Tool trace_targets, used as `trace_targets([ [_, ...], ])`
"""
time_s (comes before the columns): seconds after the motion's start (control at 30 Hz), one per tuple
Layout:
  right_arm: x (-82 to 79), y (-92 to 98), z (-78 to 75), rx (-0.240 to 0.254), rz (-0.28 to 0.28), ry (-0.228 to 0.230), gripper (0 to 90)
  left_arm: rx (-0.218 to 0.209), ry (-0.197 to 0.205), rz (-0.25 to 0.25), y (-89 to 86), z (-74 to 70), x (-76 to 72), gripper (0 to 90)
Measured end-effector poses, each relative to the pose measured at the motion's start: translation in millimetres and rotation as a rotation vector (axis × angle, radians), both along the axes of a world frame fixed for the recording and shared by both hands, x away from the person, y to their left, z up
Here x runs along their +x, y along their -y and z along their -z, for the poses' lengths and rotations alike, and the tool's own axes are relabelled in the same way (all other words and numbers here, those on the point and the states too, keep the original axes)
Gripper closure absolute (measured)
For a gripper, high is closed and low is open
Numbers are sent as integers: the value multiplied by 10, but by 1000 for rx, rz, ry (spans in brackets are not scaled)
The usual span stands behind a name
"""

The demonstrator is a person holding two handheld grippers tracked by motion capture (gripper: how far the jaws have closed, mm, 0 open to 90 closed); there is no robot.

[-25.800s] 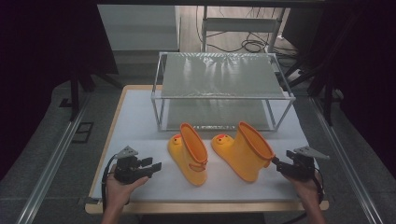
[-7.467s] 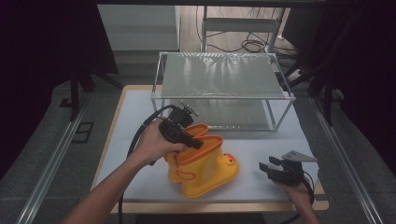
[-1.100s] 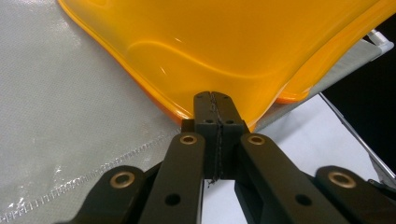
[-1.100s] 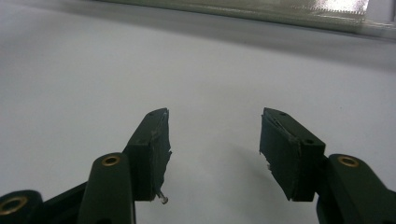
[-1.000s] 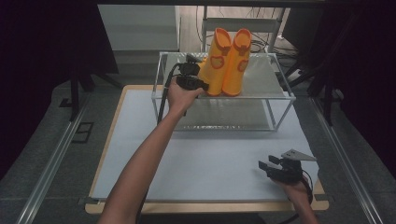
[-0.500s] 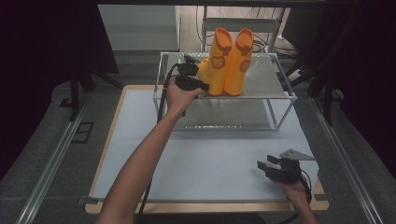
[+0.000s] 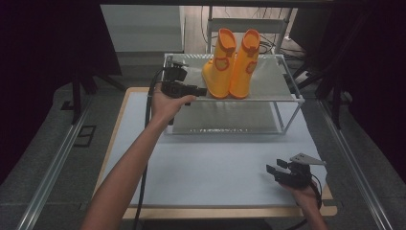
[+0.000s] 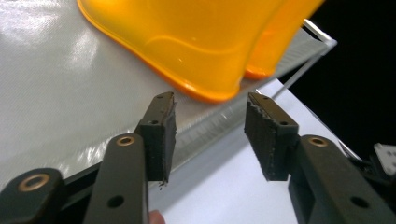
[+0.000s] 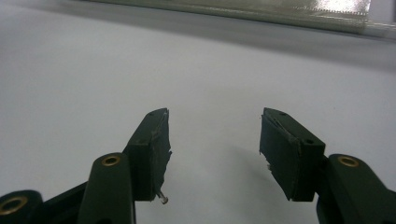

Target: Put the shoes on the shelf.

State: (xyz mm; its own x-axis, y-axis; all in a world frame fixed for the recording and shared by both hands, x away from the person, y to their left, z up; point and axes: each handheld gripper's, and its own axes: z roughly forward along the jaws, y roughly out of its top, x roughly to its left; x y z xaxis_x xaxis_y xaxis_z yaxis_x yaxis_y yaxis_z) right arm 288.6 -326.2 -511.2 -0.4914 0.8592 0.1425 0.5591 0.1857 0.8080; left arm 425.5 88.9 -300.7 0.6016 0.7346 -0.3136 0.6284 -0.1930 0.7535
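Two yellow boots [image 7: 232,64] stand upright on the top shelf of the wire rack [image 7: 287,91], free of both grippers.

The left gripper [image 7: 198,90] sits at the rack's left near edge, just left of the boots; its jaws have just been opening and stand spread with nothing between them, the nearer boot's sole just beyond the fingertips in the left gripper view [image 8: 210,135]. The right gripper [image 7: 273,170] rests low over the white table [image 7: 215,163] at the near right, jaws spread and empty, well apart from the rack.

Glossy smooth plastic boots [image 7: 231,64] – matt white tabletop [image 7: 210,165] – wooden rim
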Motion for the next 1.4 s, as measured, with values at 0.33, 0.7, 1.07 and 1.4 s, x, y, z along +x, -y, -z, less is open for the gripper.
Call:
trace_targets([
  [0.33,-7,38,-21,1,17,13,422,-22,42,85,-234,10,-418,465],
  [0.7,-11,38,-26,-6,20,16,422,-46,42,136,-427,276,-797,457],
  [1.07,-4,39,-16,-14,15,12,421,-37,26,157,-577,737,-1087,451],
  [1.4,-1,21,-12,-18,16,17,421,-61,-13,138,-664,1086,-1188,449],
])
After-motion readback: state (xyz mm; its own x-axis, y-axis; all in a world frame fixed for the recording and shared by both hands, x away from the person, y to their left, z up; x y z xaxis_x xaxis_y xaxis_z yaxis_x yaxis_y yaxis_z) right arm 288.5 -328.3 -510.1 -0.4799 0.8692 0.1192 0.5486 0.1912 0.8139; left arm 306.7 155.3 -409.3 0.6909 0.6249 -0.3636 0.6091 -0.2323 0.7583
